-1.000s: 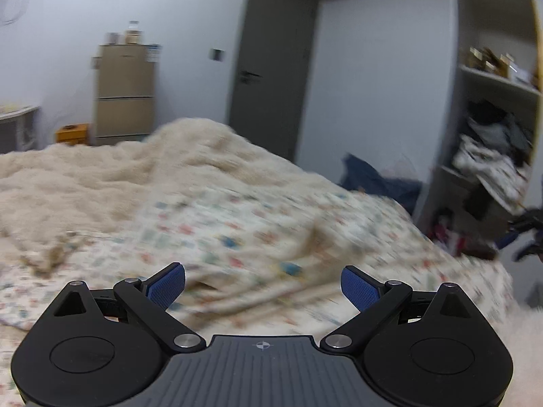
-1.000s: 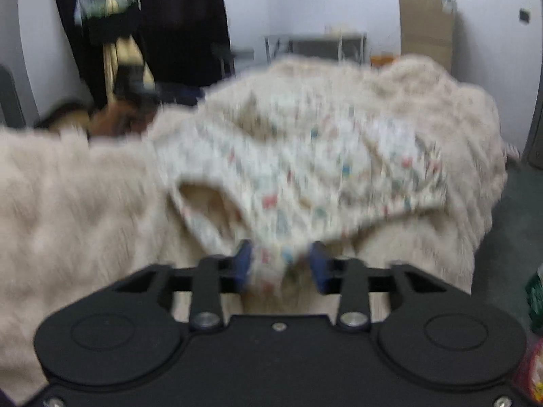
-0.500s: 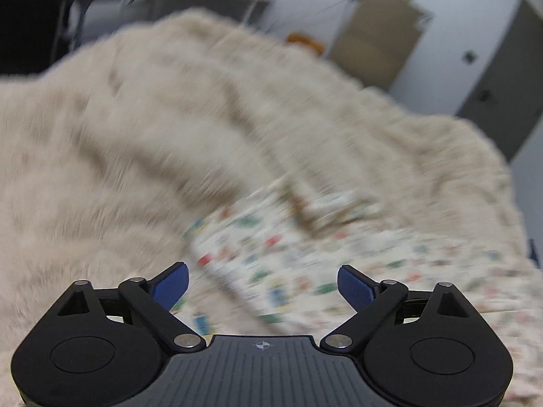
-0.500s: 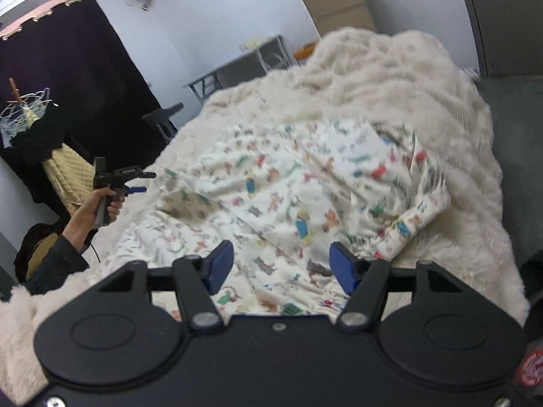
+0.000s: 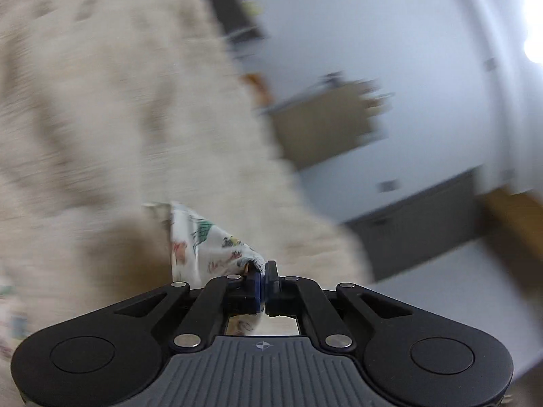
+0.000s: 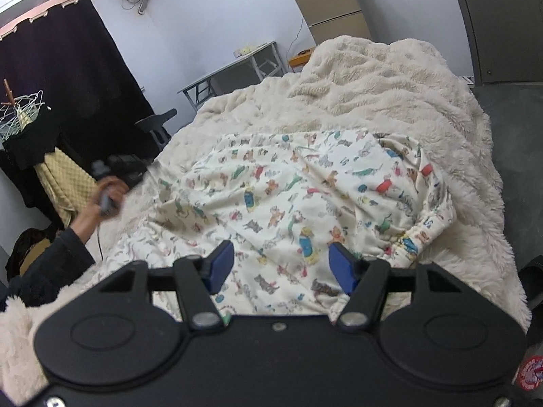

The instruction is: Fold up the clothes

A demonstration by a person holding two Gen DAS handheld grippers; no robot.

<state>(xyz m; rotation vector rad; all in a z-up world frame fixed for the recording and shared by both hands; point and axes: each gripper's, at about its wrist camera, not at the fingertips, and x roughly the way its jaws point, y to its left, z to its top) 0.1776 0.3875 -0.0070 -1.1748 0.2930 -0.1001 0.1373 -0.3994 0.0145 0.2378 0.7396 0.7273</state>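
The left tool (image 5: 264, 271) is clamped on an edge of the garment (image 6: 305, 210), its blue pads pressed together with a fold of the printed cloth (image 5: 207, 244) caught between them and rising up and to the left of the jaws. That view is badly blurred; behind the pinched cloth lies the blanket (image 5: 101, 118), with a brown cabinet (image 5: 325, 122) and a grey door (image 5: 417, 224) smeared across a pale wall. The right tool (image 6: 281, 266) stands open, its two blue pads well apart and holding nothing, poised just above the near part of the garment. The garment is cream with small coloured animal prints and lies spread and rumpled on the fluffy blanket (image 6: 390, 78) that covers the bed; a gathered, elastic edge (image 6: 420, 230) bunches at its right side. At the left of the right wrist view a hand (image 6: 108, 193) in a dark sleeve (image 6: 57, 264) grips the left tool's handle at the garment's far left edge, blurred there. Beyond the bed stand a grey desk (image 6: 230, 68), a dark chair (image 6: 157, 122), a black curtain (image 6: 68, 68) and a tall tan fridge (image 6: 332, 6).
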